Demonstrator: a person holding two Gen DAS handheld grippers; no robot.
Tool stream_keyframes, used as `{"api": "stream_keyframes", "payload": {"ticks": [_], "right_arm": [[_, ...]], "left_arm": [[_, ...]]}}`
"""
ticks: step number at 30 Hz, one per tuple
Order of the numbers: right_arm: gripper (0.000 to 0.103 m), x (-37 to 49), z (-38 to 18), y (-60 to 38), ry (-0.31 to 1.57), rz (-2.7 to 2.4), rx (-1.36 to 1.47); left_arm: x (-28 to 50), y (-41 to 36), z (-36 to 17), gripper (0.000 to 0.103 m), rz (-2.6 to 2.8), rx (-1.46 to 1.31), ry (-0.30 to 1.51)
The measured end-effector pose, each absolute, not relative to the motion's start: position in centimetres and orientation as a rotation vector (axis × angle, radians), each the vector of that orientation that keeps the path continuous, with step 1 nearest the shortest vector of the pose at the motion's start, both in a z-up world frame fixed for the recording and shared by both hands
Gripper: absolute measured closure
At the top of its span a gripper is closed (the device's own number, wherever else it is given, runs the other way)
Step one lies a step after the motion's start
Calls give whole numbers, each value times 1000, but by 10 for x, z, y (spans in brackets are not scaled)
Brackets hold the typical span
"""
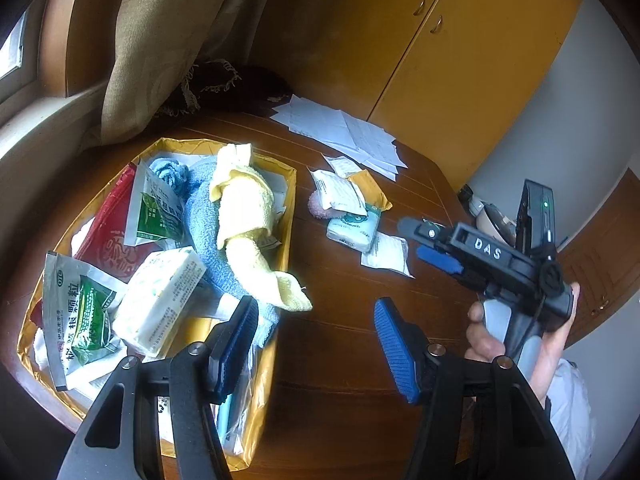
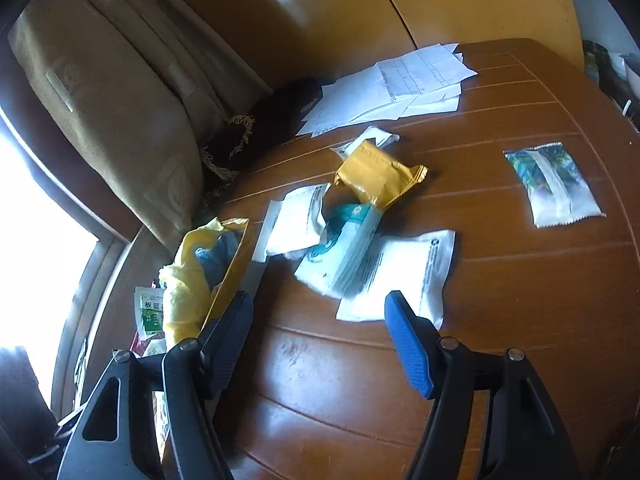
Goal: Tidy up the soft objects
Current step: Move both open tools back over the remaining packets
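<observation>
You are holding two grippers, left gripper [image 1: 316,344] and right gripper [image 2: 320,340], both spread wide, gripping nothing. One yellow cloth [image 1: 244,216] and one blue towel [image 1: 204,216] are lying in box [image 1: 286,184]. Five packets are sitting loose on table [image 2: 500,320].

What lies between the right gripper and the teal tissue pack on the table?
In the right wrist view, a flat white sachet lies between the right gripper and the teal tissue pack, the pack overlapping its edge.
</observation>
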State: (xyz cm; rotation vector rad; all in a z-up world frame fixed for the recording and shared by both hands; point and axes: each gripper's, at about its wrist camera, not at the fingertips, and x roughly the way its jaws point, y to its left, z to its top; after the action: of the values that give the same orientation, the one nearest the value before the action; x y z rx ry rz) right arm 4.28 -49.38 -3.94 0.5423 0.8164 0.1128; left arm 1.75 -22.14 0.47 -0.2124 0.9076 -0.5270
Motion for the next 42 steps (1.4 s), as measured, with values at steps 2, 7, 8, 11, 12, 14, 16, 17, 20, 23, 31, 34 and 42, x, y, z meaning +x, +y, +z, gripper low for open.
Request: {"api": "stream_keyframes", "payload": {"ticks": [2,7,8,11,12,14,16,17,20,23,31,34,42], "right_arm": [[35,56,-38,-502,819,116,551],[34,80,-49,-521,813,46,550],[35,81,-52,-523,810,36,552],[35,86,-60,-528,796,33,541],[35,88,-63,-529,797,38,544],[35,91,-69,-529,800,45,551],[34,94,-74,-527,815,71,564],[34,95,-75,-526,819,80,559],[35,93,-72,-524,804,51,524],[35,93,-72,-523,805,23,501],[30,93,-78,-527,846,64,535],[30,87,-78,-523,867,107,523],[30,82,-77,-526,837,113,567]], "left_arm": [[17,-223,4,39,-531,-210,912],[18,-224,2,39,-539,-215,921],[19,-223,2,39,-542,-218,925],[23,-225,0,39,-554,-233,941],[24,-227,-1,39,-559,-235,943],[24,-230,-1,39,-568,-237,946],[25,-234,-2,39,-578,-237,948],[25,-235,-2,39,-582,-234,949],[25,-238,-5,39,-585,-230,956],[26,-239,-6,39,-584,-228,960],[20,-238,-2,39,-575,-215,956],[18,-237,-1,39,-570,-209,955],[16,-241,1,39,-575,-210,956]]}}
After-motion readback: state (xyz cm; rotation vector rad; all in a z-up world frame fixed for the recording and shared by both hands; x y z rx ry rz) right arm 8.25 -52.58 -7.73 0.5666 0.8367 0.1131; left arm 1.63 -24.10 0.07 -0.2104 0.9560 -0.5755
